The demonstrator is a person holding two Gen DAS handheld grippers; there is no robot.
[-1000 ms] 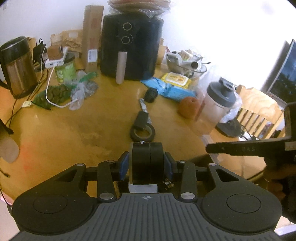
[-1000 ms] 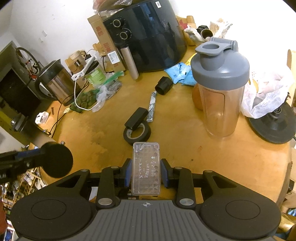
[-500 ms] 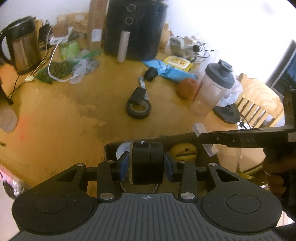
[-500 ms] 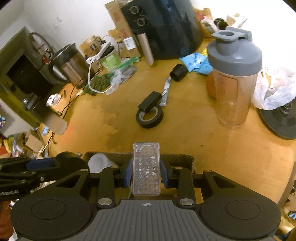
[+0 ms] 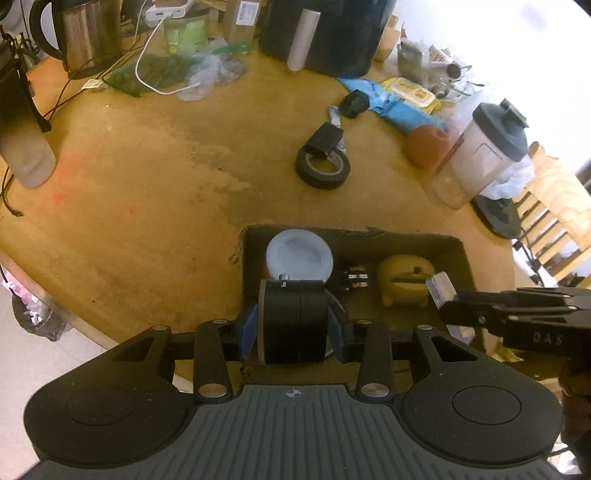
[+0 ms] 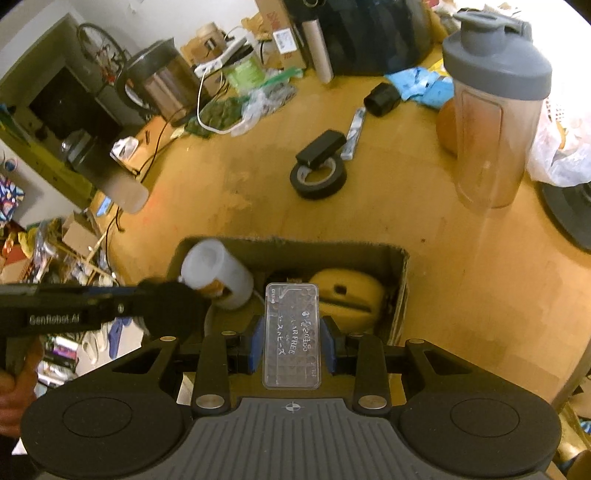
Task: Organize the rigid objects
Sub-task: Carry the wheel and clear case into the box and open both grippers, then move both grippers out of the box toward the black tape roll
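Two claws loaded above the cardboard box [image 6: 400, 280] at 6 o'clock on the worktop [image 5: 147, 177] | left claw [image 5: 293, 321] pinches a black puck [image 5: 293, 321], stiff, we judge it light | right claw [image 6: 290, 343] pinches a clear plastic case [image 6: 290, 332], slick, brittle; we hold its long edges.

1. We see a wooden table [image 5: 155, 173], its yellow-brown top smooth but worn into dull patches.
2. We see a cardboard box [image 6: 400, 295] with matt brown walls and a ragged torn rim.
3. We hold a clear plastic case [image 6: 291, 339], glossy and ribbed.
4. We hold a matt black disc [image 5: 293, 319], seemingly plastic.
5. We note a shaker bottle [image 6: 493, 110] of translucent plastic with a matt grey lid.
6. We note a kettle [image 5: 90, 33] of shiny brushed metal.
7. We note a roll of black tape [image 5: 322, 170], slightly glossy.
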